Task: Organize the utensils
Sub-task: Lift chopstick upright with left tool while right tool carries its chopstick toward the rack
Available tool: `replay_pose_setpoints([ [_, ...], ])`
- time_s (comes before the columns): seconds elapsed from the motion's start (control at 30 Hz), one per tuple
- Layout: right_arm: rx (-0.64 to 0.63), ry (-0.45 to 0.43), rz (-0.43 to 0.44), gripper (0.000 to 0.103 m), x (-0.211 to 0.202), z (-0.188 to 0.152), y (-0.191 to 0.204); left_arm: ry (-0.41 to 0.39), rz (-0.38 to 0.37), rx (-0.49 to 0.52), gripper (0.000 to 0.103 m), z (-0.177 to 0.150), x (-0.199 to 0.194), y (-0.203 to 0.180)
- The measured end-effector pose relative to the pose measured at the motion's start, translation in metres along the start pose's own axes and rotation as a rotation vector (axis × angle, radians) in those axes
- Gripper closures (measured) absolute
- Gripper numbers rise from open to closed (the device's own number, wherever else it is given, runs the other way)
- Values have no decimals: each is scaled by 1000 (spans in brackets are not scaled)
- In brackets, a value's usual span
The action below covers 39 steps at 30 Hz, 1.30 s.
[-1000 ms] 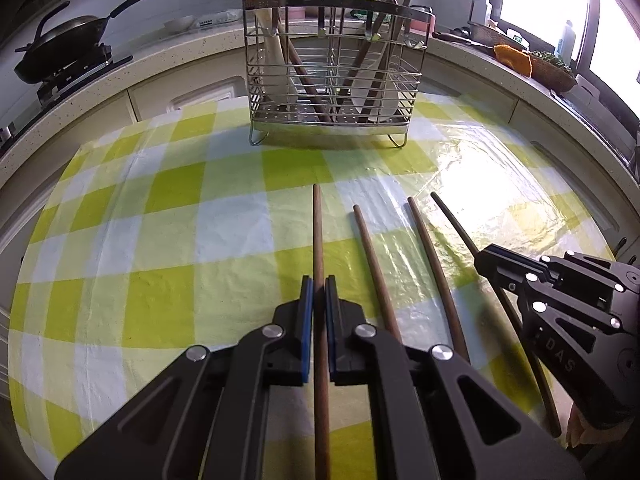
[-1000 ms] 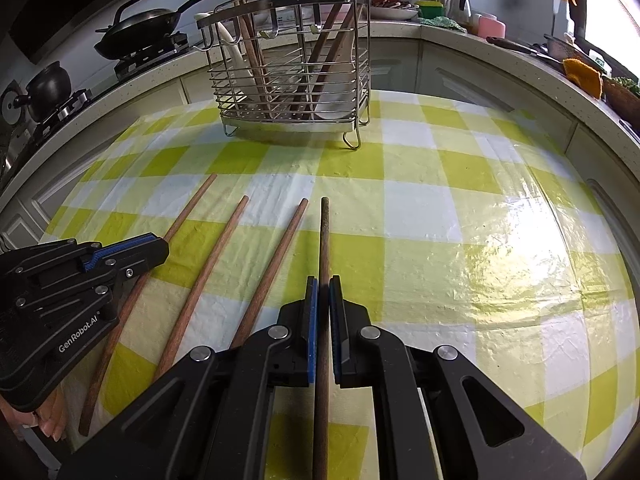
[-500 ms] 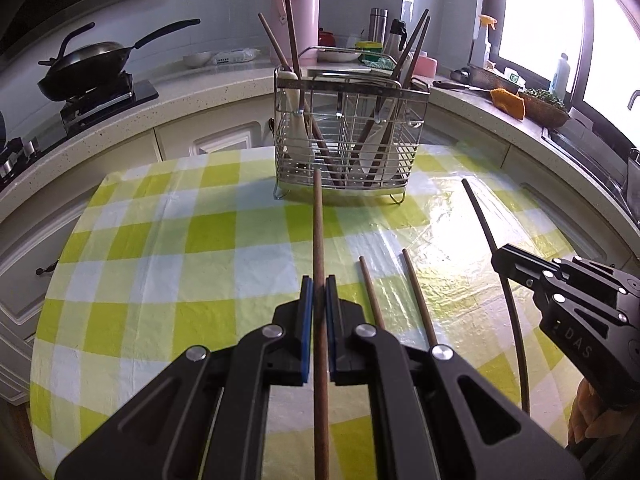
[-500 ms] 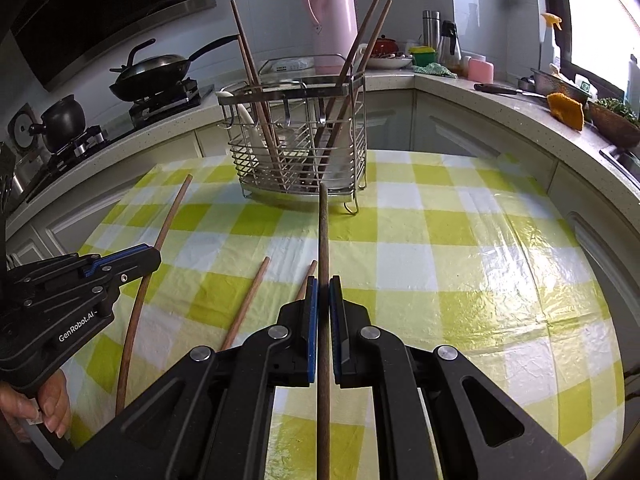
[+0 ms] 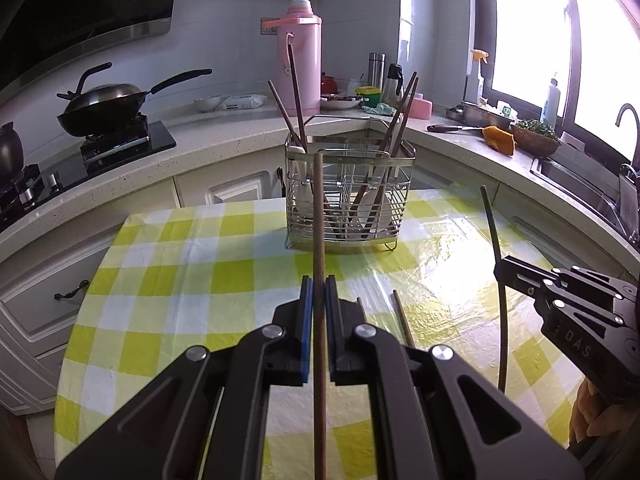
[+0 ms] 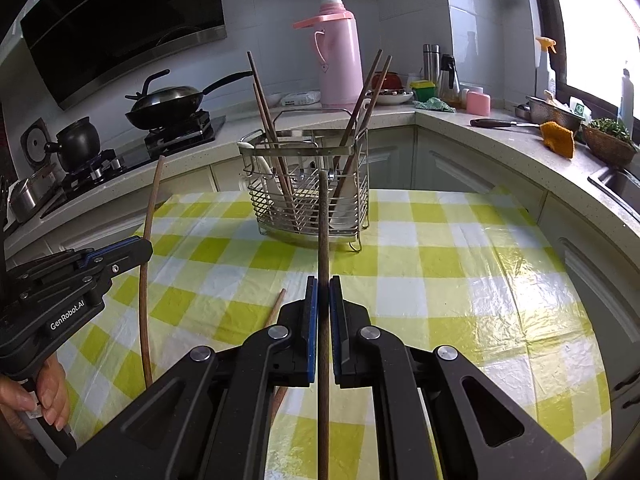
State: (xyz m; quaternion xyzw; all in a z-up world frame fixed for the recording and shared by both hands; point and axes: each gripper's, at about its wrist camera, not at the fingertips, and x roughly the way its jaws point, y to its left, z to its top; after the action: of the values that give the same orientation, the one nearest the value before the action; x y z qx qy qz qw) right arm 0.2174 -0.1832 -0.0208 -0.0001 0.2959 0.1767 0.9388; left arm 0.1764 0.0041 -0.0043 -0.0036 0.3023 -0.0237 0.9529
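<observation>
Plainly, white lettering reading "GenRobot.AI" is showing on the black side plate of my left tongs [image 6: 132, 250], and on my right tongs [image 5: 505, 268] I am reading only "DAS", the start of that word being cut off. My left tongs are clenching a long brown wooden chopstick [image 5: 319, 264] between their blue-lined pads, the stick running straight ahead and its tip lining up with the rim of the wire utensil rack [image 5: 348, 200]. My right tongs are likewise gripping a second wooden chopstick [image 6: 323, 264], darker and slightly rough-grained, pointing toward the same rack. Both tongs are being held raised above the table [image 6: 460, 280], level and side by side, with bare fingers [image 6: 50, 396] wrapping the left handle. Two more slim wooden chopsticks [image 5: 402, 320] are lying flat on the glossy, crinkled plastic cloth checked in yellow-green and white, between my two tongs. Standing on the far part of the table, the rack is a rectangular basket of shiny steel wire on small feet, holding several upright, leaning chopsticks and pale white spoons. Behind it on the speckled stone counter a smooth pink thermos [image 6: 340, 60] is standing, and a dark round wok [image 5: 104, 102] is sitting on the gas burner.
</observation>
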Motion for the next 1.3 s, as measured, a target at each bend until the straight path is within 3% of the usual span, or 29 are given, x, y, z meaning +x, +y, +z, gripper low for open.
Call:
replay_pose_setpoints([
  [0.77,-23,-106,2,96,-36,15,10,-89,12,22,97,10,-34,-1],
  [1.3,-44,-233,8,97,-47,74,7,-211,12,19,97,72,-42,0],
])
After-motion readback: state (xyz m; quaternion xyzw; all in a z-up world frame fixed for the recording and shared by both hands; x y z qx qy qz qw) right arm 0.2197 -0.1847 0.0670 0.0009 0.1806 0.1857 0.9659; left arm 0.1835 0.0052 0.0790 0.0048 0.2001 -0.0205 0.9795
